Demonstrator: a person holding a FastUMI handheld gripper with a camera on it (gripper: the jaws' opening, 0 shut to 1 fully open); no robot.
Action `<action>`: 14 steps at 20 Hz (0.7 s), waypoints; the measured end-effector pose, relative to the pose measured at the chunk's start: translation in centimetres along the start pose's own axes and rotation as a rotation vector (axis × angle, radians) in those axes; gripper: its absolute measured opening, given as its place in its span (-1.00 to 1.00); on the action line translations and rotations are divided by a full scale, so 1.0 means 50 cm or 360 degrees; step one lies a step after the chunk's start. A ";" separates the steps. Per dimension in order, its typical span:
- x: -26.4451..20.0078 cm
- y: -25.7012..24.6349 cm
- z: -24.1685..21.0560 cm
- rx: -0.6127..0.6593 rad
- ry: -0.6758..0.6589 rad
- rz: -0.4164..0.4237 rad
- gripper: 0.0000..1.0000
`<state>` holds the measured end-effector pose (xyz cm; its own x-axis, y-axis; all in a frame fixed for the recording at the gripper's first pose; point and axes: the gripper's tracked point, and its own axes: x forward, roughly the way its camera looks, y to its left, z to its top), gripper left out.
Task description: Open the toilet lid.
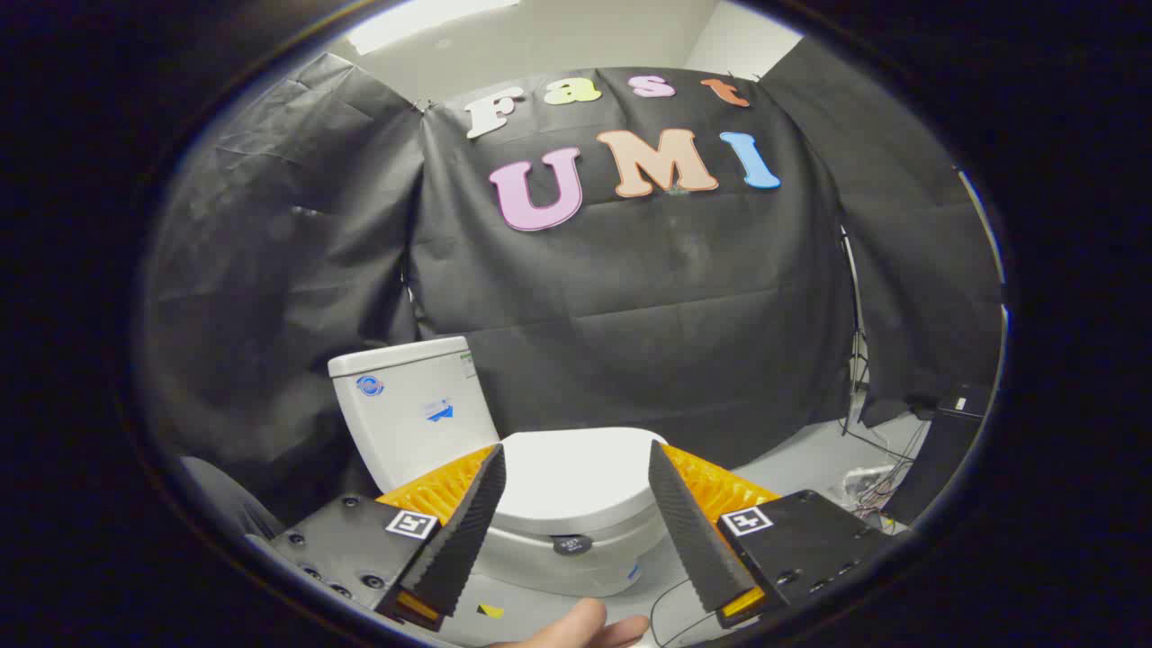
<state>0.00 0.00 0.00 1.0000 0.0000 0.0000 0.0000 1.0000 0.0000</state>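
Booth wall of creased black cloth (630,297), hung in panels. Pale grey floor (792,459) below. Tangled thin cables (868,481) beside a black box (940,445). Bright ceiling light strip (423,20) over white wall (576,40).

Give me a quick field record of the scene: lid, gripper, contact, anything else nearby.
toilet lid: closed, flat on the bowl
tank: behind the lid
gripper: fingers open, lid seen between them, beyond the tips
contact: none apparent
hand: fingertips below the gripper
cables: on the floor beside the toilet
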 end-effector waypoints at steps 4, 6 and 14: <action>-0.007 0.005 -0.004 -0.0005 -0.0002 -0.0036 0.97; -0.012 0.010 -0.009 -0.0011 0.0013 -0.0045 0.97; -0.019 0.021 -0.003 -0.0031 0.0024 -0.0049 0.96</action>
<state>-0.93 1.06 -0.14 0.9994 -0.0308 -0.0151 0.0305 0.9993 -0.0197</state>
